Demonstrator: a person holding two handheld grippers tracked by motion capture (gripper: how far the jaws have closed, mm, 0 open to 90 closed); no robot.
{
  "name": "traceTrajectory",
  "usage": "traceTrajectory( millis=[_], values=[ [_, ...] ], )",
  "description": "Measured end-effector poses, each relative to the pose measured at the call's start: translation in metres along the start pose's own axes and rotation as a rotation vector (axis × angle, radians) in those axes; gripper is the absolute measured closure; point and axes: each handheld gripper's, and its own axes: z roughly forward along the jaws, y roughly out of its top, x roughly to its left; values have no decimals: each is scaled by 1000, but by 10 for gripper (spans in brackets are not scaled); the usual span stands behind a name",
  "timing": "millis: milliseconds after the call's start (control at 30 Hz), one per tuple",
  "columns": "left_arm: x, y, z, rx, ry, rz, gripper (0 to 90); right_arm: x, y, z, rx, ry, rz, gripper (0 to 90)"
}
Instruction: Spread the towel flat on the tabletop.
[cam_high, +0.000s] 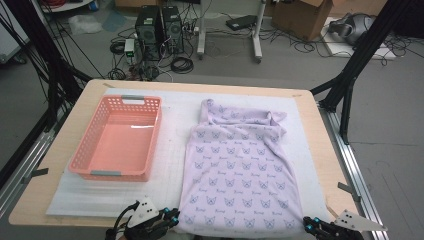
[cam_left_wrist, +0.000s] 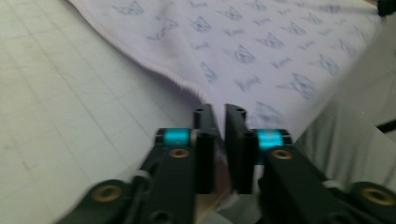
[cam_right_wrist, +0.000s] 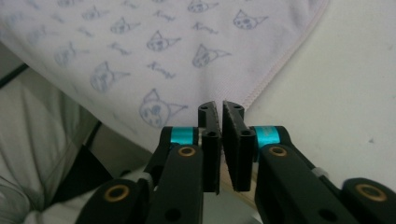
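left gripper (cam_left_wrist: 219, 116): jaws nearly together, small gap, at the garment's near-left hem corner; grip unclear
right gripper (cam_right_wrist: 221, 112): same, near-right corner
cat-print garment (cam_high: 240, 170): flat on white mat (cam_high: 175, 150), hem over table's near edge
pink basket (cam_high: 120, 137): left, clear strip between

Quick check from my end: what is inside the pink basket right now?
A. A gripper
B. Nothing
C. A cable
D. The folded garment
B: the basket shows only its bare pink floor, while the garment lies spread on the mat to its right.
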Motion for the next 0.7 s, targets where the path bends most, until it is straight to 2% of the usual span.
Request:
traceTrajectory(
  millis=[33,67,133,167,267,367,467,533,567,600,633,667,700],
  values=[
    [3,2,2,-9,12,-21,644,-1,1,1,-7,-5,7,748],
    [7,4,4,-23,22,-39,595,-2,2,2,-14,-8,21,738],
    [14,12,11,-55,36,-53,559,-3,6,3,-25,-30,16,705],
    [17,16,14,-56,44,-55,540,-5,10,3,-30,-48,10,705],
    [28,27,31,-56,67,-94,518,-13,20,6,-49,-85,27,703],
    [36,33,49,-18,61,-122,508,-21,30,18,-45,-111,37,685],
    [34,31,64,32,57,-111,486,-24,38,34,-6,-141,30,656],
    [29,32,66,38,89,-70,514,-25,40,44,29,-160,19,641],
    [27,31,65,45,106,-47,590,-25,39,48,46,-166,12,651],
    [25,31,64,58,106,-15,780,-26,38,51,63,-170,6,672],
    [24,30,64,62,91,-21,876,-25,37,51,41,-175,9,759],
    [24,30,62,65,92,-23,879,-25,35,51,35,-142,19,857],
    [24,28,60,66,90,-26,882,-24,34,50,37,-125,15,868]
  ],
)
